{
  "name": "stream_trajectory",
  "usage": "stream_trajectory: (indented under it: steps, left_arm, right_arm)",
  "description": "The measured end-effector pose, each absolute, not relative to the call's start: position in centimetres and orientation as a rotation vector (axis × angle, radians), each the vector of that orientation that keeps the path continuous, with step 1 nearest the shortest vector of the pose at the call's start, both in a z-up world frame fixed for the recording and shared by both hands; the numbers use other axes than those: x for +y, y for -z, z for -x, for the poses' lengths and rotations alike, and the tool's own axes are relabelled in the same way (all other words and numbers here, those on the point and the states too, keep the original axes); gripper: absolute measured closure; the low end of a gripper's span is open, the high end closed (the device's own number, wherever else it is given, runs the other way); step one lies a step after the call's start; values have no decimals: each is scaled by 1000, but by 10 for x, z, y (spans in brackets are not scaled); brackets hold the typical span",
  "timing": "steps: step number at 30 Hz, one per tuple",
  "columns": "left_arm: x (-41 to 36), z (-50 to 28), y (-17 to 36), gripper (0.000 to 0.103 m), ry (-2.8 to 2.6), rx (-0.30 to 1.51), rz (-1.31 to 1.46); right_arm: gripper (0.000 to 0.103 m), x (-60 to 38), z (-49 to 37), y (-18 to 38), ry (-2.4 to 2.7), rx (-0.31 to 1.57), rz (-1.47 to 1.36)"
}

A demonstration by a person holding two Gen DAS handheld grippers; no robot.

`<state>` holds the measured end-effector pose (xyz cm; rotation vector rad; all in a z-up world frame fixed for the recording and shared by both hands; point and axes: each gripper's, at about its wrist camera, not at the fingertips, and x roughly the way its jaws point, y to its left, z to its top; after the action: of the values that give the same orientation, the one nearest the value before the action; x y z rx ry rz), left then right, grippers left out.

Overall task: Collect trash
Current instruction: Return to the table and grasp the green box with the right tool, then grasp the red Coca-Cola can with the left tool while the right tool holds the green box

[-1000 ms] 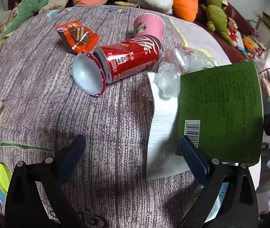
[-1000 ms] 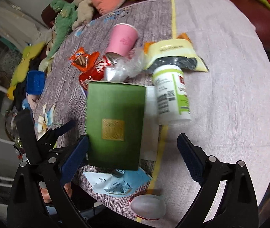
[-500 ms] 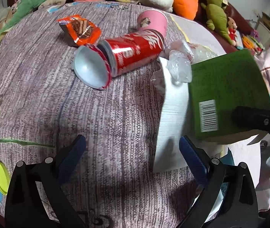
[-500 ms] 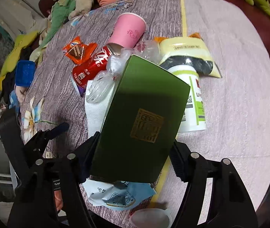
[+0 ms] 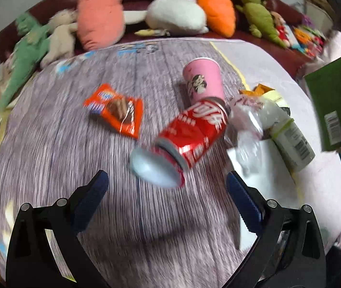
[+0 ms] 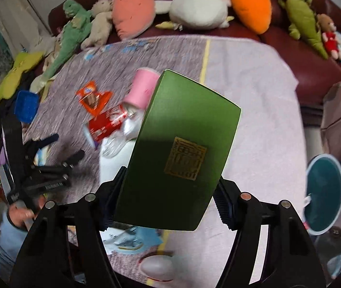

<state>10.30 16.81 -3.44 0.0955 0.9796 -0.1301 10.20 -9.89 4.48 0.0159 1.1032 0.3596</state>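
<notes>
My right gripper (image 6: pixel 168 199) is shut on a green box (image 6: pixel 182 153) with a gold emblem, held tilted above the table. The same green box (image 5: pixel 336 105) shows at the right edge of the left wrist view. My left gripper (image 5: pixel 168 189) hangs open above the table with nothing between its fingers. Just beyond it lie a red can (image 5: pixel 194 134) with a loose lid (image 5: pixel 156 168), an orange wrapper (image 5: pixel 117 110), a pink cup (image 5: pixel 204 79), crumpled clear plastic (image 5: pixel 247 122), a white bottle (image 5: pixel 293 141) and a white napkin (image 5: pixel 252 158).
A round table with a purple cloth (image 5: pixel 57 148) holds the trash. Plush toys (image 6: pixel 199 4) line a dark red sofa behind it. A teal bin (image 6: pixel 324 189) stands at the right of the table. A blue wrapper (image 6: pixel 132 237) and a white lid (image 6: pixel 156 268) lie near the front edge.
My right gripper closed on the green box and lifted it off the napkin and table. My left gripper rose and swung left, so the can now lies ahead of it.
</notes>
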Motion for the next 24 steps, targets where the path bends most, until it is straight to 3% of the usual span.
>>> stream_trajectory:
  steps: [14, 16, 17, 24]
  left_arm:
    - [142, -178, 83, 5, 282, 1099, -265]
    - [141, -181, 86, 17, 295, 1096, -220]
    - [140, -180, 88, 34, 304, 1098, -203]
    - [143, -157, 71, 35, 200, 1042, -119]
  right_arm:
    - [38, -131, -141, -19, -263, 1163, -61]
    - [38, -132, -145, -11, -258, 1174, -69]
    - [38, -134, -146, -8, -255, 1177, -71]
    - [38, -148, -146, 4, -246, 1183, -107]
